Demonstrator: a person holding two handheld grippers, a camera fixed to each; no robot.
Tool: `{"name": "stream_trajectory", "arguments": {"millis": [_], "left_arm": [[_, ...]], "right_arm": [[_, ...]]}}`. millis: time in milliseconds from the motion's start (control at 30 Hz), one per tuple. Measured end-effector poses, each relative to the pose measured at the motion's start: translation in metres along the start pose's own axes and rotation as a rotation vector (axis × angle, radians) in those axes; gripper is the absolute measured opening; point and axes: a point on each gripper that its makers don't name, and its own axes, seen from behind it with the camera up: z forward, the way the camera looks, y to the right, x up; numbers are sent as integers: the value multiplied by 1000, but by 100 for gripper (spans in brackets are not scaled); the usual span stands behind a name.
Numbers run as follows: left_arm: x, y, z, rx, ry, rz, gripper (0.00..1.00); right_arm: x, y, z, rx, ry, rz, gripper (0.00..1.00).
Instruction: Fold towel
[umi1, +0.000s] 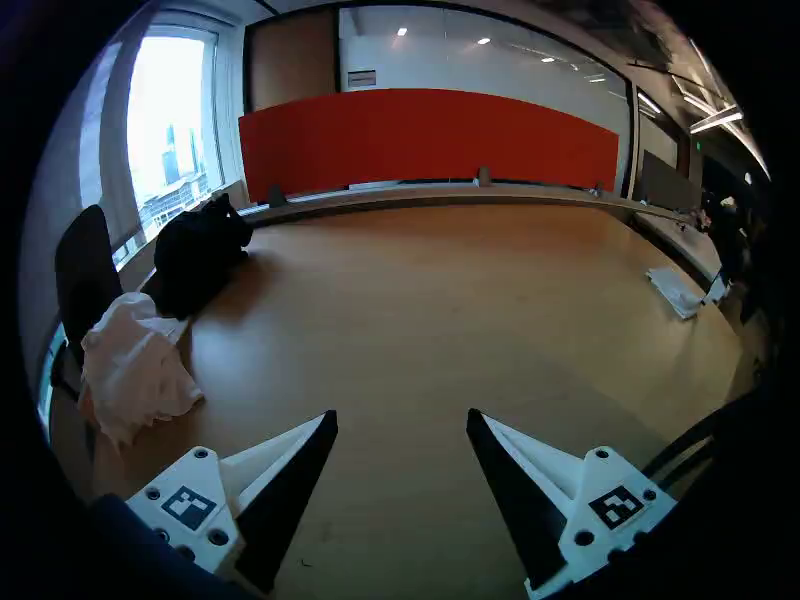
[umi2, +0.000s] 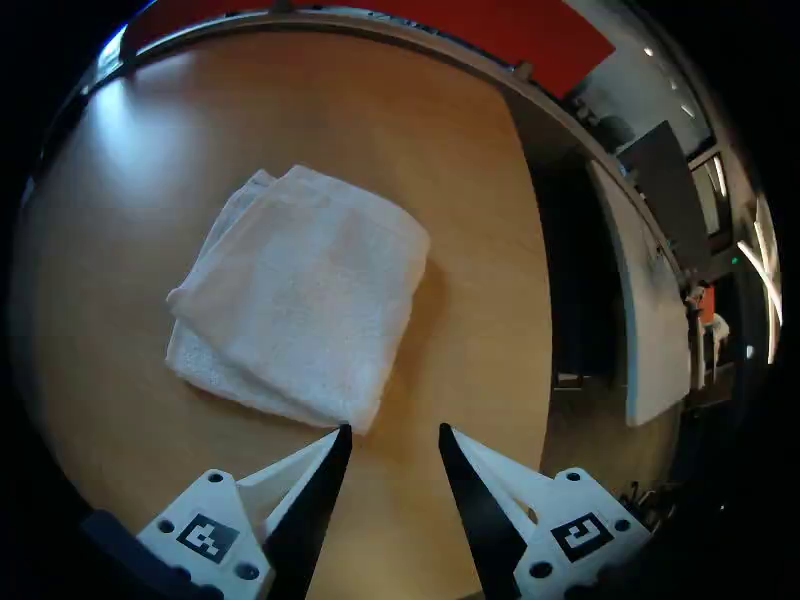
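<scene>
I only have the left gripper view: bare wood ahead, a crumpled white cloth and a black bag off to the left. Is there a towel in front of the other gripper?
Observer: Yes. The right gripper view has a white towel lying on the wooden table, folded into a thick rectangle.
Operator: Is that gripper holding it?
Observer: No. The right gripper is open, nothing between its fingers; the towel's near corner lies just ahead of it.
Operator: What's beside the towel?
Observer: Past the table's edge, on that view's right, a grey desk stands across a dark gap.
</scene>
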Motion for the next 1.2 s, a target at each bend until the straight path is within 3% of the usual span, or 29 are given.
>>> {"name": "stream_trajectory", "arguments": {"millis": [400,700,1200], "left_arm": [[1,0,0,-4,5,-3,96],[1,1,-1,-4,8,-3,96],[-1,-3,-4,8,10,-11,96]], "right_arm": [[7,-12,-11,29,36,-5,66],[34,-45,-22,106,116,-12,66],[62,-101,-28,205,177,-63,66]]}}
